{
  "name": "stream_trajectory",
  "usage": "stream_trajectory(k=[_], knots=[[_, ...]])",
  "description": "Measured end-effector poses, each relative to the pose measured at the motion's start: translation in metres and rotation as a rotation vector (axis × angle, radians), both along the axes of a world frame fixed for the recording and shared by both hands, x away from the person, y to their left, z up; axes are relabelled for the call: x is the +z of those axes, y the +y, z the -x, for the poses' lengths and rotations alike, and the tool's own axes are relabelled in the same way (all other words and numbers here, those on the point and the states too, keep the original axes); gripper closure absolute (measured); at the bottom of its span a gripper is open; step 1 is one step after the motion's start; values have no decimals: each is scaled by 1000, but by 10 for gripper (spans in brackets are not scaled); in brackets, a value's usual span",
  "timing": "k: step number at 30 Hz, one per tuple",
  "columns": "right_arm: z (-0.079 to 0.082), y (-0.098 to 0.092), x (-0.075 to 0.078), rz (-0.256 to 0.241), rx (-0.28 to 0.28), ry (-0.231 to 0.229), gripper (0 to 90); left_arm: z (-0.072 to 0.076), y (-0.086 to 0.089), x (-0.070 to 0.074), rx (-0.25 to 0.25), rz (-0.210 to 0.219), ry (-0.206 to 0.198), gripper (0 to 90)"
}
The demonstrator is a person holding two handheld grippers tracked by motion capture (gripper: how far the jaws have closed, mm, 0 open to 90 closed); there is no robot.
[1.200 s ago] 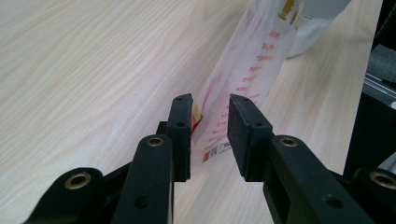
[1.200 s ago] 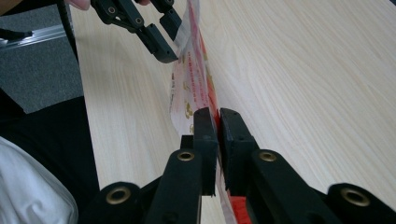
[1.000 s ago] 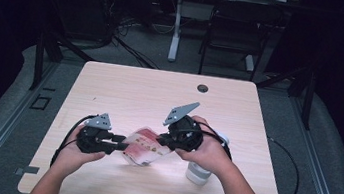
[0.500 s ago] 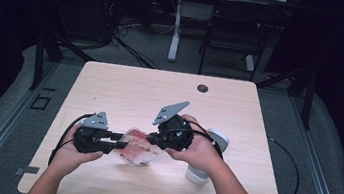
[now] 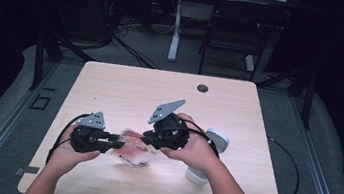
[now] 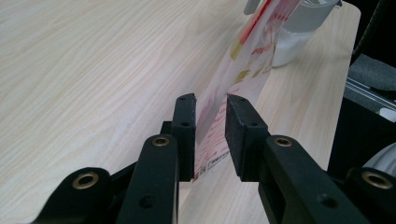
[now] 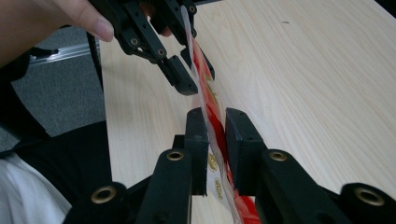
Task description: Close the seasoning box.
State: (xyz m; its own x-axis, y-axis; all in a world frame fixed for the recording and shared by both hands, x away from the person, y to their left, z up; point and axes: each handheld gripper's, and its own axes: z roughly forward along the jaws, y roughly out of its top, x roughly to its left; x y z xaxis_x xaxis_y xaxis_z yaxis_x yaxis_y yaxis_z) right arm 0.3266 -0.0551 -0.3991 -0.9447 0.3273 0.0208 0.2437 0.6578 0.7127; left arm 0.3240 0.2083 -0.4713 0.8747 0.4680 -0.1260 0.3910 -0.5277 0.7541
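the high view looks from above the person's side, facing forward and down, far enough to take in the whole surface (image 5: 125, 91) and the floor beyond it. the left gripper view sits low and close behind its own jaws, looking along them across the wood toward a far corner. the right gripper view rides equally close, looking along its jaws toward the left gripper (image 7: 187, 70) near the surface's edge. all three views share the packet (image 5: 134, 147) stretched between the two grippers, and the wood beneath it.
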Motion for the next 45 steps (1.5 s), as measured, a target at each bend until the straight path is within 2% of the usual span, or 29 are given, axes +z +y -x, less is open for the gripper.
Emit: stream_trajectory(k=[9, 15, 21, 26, 30, 35, 45], knots=[[1, 4, 8, -57, 11, 16, 769, -1, 9, 2, 4, 12, 19, 698], [2, 5, 11, -75, 17, 0, 759, -2, 13, 1, -3, 1, 24, 703], [2, 0, 13, -77, 8, -12, 733, -3, 18, -5, 21, -17, 39, 677], [3, -8, 15, -89, -17, -18, 721, -4, 24, -9, 35, -8, 56, 665], [2, -16, 15, -108, -60, -42, 716, -3, 27, -9, 43, -13, 54, 635], [3, -29, 12, -101, -106, -63, 700, -4, 30, -9, 56, -5, 51, 594], [1, -58, 10, -139, -212, -83, 688, -3, 37, -8, 89, 15, 47, 535]])
